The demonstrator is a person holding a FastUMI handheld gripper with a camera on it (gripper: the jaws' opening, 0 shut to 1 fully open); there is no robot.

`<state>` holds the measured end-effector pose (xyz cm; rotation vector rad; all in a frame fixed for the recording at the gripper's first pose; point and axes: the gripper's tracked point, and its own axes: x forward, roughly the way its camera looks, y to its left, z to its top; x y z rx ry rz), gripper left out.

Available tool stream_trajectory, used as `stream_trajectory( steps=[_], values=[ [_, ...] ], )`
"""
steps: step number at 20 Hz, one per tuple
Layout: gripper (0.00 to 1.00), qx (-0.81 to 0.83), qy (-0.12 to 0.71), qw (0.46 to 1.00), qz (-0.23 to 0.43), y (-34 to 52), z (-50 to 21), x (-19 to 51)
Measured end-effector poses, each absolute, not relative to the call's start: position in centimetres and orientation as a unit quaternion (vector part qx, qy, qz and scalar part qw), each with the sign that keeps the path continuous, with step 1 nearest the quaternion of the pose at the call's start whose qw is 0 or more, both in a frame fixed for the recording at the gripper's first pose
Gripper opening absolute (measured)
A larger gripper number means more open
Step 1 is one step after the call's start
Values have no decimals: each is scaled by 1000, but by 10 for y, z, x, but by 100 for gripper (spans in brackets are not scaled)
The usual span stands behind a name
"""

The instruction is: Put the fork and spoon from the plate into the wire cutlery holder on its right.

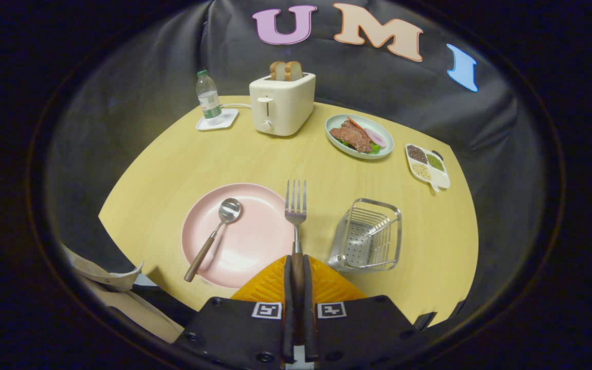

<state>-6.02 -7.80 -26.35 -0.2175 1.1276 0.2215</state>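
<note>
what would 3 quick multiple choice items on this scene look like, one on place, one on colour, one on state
1. Where is the spoon?
A. in the wire cutlery holder
B. on the plate
C. beside the toaster

2. What colour is that plate?
A. pink
B. blue
C. black

3. What is the gripper doing?
A. open over the spoon
B. shut on nothing
C. shut on the fork

Answers: 1 B, its bowl and handle lie on the plate; 2 A, it is pale pink; 3 C, both fingers clamp the fork's handle.

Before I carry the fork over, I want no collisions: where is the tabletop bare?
The gripper is shut on the fork. Bare wood lies between the pink plate, toaster and wire holder. The far right is crowded: food plate, seed dish.
</note>
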Motion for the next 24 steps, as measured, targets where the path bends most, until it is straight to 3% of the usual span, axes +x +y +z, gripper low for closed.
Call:
stream_trajectory(
  steps=[14, 24],
  values=[
    [11, -152, 593, 781, 127, -161, -247, -59],
    [11, -178, 679, 693, 164, -177, -264, -60]
  ],
)
